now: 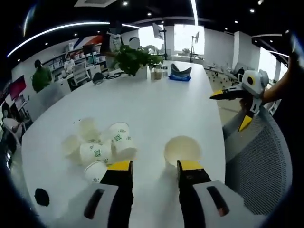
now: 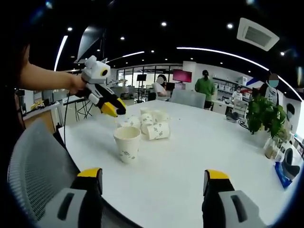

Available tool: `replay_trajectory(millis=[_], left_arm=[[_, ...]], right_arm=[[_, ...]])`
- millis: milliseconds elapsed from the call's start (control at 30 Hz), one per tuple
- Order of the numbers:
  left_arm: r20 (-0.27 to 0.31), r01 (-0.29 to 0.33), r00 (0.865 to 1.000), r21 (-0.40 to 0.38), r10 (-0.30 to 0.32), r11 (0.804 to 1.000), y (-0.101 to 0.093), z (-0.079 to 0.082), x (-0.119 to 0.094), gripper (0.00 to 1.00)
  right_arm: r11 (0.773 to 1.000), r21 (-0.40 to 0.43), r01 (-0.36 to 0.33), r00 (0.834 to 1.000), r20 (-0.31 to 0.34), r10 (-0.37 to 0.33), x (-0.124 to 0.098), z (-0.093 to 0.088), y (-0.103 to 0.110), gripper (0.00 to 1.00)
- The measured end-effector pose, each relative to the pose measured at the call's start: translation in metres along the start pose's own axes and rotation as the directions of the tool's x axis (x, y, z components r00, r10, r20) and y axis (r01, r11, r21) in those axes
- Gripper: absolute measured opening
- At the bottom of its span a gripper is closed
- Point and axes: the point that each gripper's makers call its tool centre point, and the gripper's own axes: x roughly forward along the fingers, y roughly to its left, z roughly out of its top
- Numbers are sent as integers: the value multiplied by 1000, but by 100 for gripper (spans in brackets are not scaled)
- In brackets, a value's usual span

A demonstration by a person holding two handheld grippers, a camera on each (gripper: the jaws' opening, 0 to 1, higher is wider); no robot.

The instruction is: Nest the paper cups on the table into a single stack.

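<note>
Left gripper view: left tool [image 1: 154, 166] is wide open and empty, jaws low over the near part of the white table [image 1: 156, 102]. One upright cup [image 1: 182, 150] stands just ahead of its right jaw, mouth up. A heap of tipped cups [image 1: 102, 145] lies to the left, touching each other, some on their sides; exact count hard to tell. Right tool [image 1: 233, 107] hangs off the table edge, above a mesh chair [image 1: 259, 161], jaws parted w/ nothing between. A potted plant [image 1: 134, 59] stands at the far end.

Right gripper view: right tool [image 2: 154, 178] is wide and empty, near the table edge. The upright cup [image 2: 127, 144] stands alone in front, the heap [image 2: 149, 123] just behind it. Left tool [image 2: 111, 108] hovers above the cup.

My read: nothing is nested yet. Best use the upright cup as the base. Take one tipped cup from the heap's edge, pinch its wall lightly so the paper doesn't crush, turn it mouth up, and lower it straight into the base. Steady the base w/ the other tool, since it looks light and could tip.
</note>
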Motion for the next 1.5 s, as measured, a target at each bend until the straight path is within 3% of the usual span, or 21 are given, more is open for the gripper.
replay_trajectory(millis=[300,533,733,1067,1400,1500], left_arm=[[15,-137,990,-86,139,987,36,-11,1,42],[22,-252,964,-243,265,937,65,-26,2,48],[-20,-305,950,-285,312,909,79,-45,9,54],[-70,-353,932,-390,355,850,93,-73,26,52],[-98,-351,934,-437,344,828,92,-87,40,47],[-88,-342,935,-476,343,810,92,-87,41,45]], right_arm=[[1000,3,3,1000,0,-3,0,0,0,89],[1000,7,7,1000,2,-7,0,0,-1,89],[1000,10,4,1000,-3,-4,0,-1,-1,88],[1000,10,4,1000,-12,-4,1,-2,-1,88],[1000,14,6,1000,-17,-6,1,-3,-2,87],[1000,15,6,1000,-19,-6,1,-3,-2,86]])
